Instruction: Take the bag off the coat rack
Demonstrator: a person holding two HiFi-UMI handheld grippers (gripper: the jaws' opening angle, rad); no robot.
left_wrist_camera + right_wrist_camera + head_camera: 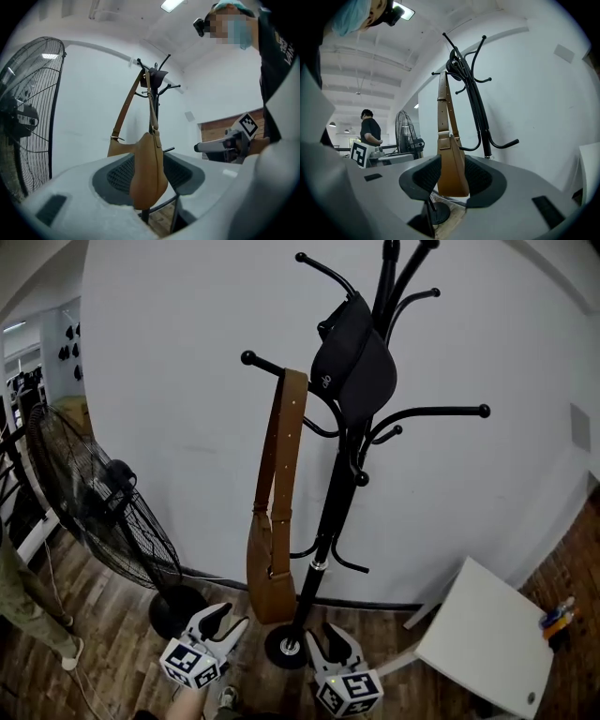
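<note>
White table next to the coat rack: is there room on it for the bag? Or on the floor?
Yes. The white table right of the coat rack looks bare on top. A strip of wood floor between the rack's base and the table is free too. The left is crowded: the fan stands close to the hanging brown bag.

The bag (270, 568) is plain tan, strap and body alike. The coat rack (328, 512) is glossy black, and so is the soft item (354, 367) hung at its top. The wall (169, 334) is white, the floor (112, 634) brown wood-grain planks. The fan (94, 502) is black wire, and the bench (487, 638) at five o'clock is white. The left gripper (225, 618) and right gripper (330, 634) are pale grey with black-and-white square markers
</note>
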